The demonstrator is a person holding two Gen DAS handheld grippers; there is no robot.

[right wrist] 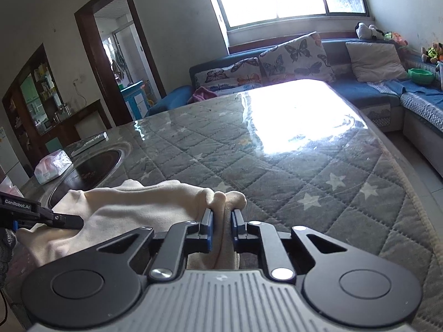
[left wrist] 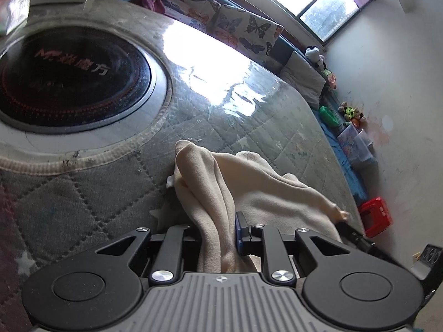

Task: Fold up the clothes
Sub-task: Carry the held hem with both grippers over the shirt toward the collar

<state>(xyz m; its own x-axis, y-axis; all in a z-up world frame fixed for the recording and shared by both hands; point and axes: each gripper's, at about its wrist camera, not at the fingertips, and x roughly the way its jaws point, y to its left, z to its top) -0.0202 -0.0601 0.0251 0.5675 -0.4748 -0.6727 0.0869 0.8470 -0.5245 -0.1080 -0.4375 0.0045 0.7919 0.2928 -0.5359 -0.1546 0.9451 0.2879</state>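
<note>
I have both grippers, left gripper point(left wrist: 218, 235) and right gripper point(right wrist: 221, 231), clamped on the cream garment point(right wrist: 133, 207) bunched at the table's point(right wrist: 304, 166) near edge; uneven pulling could slip thick folds free.

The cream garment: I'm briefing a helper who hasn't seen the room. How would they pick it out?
Find the big table under a grey star-quilted cover, with a round black cooktop set in it. On its near edge lies the cream garment, a soft fleecy bundle pinched by the left gripper and right gripper. It is the only cloth on the table.
</note>
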